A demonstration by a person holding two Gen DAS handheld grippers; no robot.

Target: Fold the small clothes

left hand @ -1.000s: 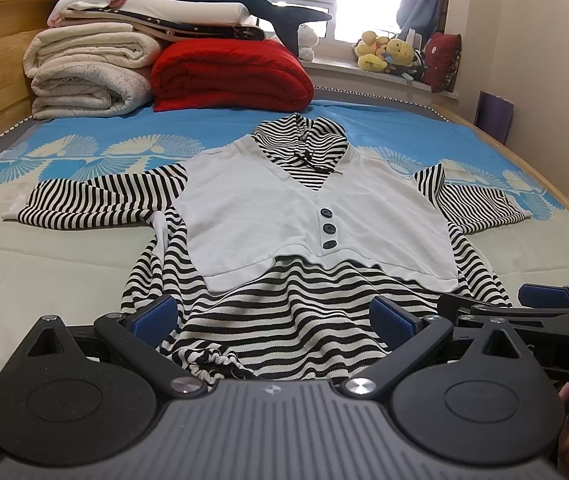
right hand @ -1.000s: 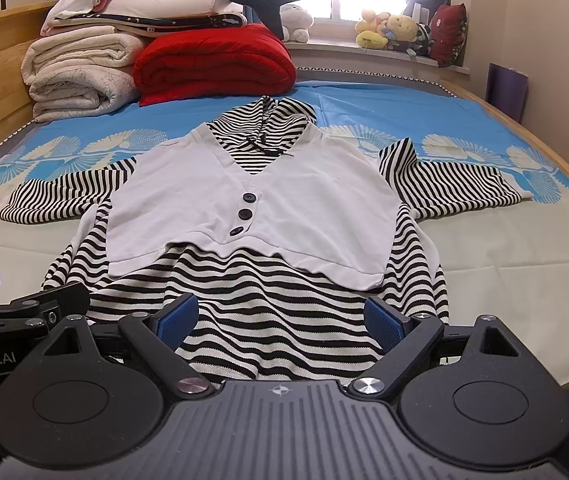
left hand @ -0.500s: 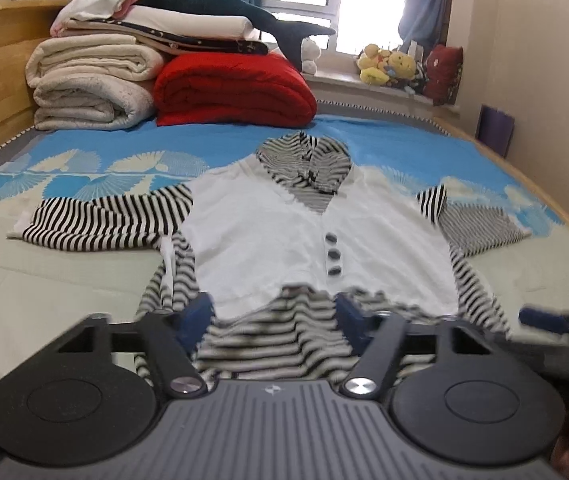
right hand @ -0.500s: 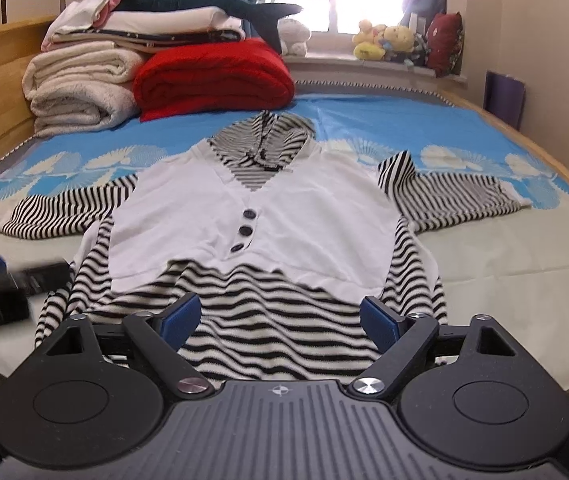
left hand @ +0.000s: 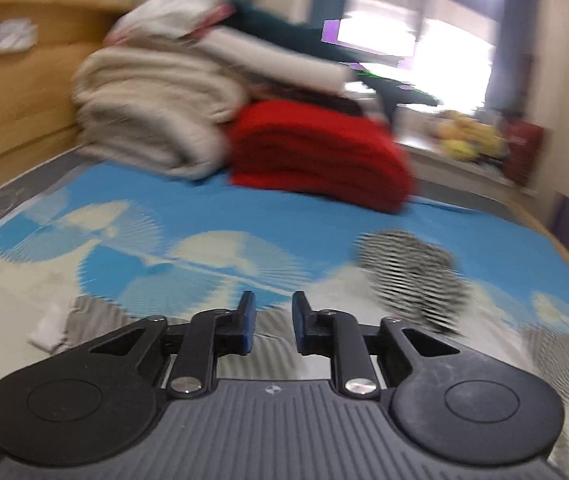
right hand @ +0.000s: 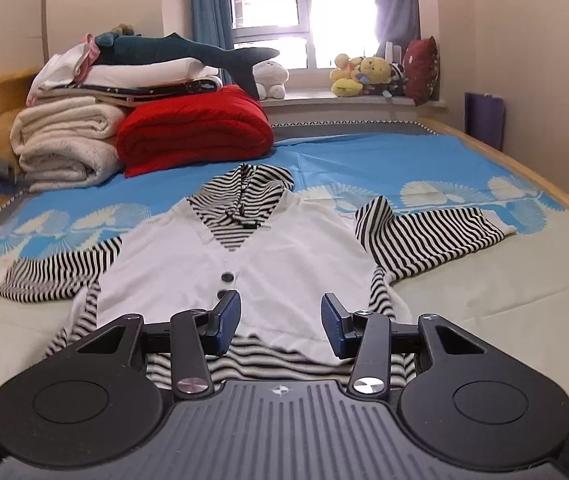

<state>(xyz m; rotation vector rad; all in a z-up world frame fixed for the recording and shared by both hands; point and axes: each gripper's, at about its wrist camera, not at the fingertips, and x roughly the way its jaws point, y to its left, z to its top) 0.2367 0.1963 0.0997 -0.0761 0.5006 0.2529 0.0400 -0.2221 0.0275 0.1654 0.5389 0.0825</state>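
Black-and-white stripes and a white front panel mark the small hooded top (right hand: 244, 256) spread flat on my bed (right hand: 484, 312), its sleeves out to either side and its hood toward the window (right hand: 304, 12). My right tongs (right hand: 281, 326) hang over the lower front of the top, their blue pads (right hand: 226, 322) set apart with a moderate gap and nothing between them. My left tongs (left hand: 272, 322) point over the garment's left sleeve (left hand: 96, 316), blurred here, with the pads (left hand: 247, 320) drawn near each other but a narrow gap showing and no cloth in it. In the left wrist view the striped hood (left hand: 412, 276) is a smear to the right. Behind the top, a red blanket (right hand: 196, 132) lies beside a stack of folded cream blankets (right hand: 64, 144), with a plush shark (right hand: 180, 50) on top. Soft toys (right hand: 360, 74) line the sill.
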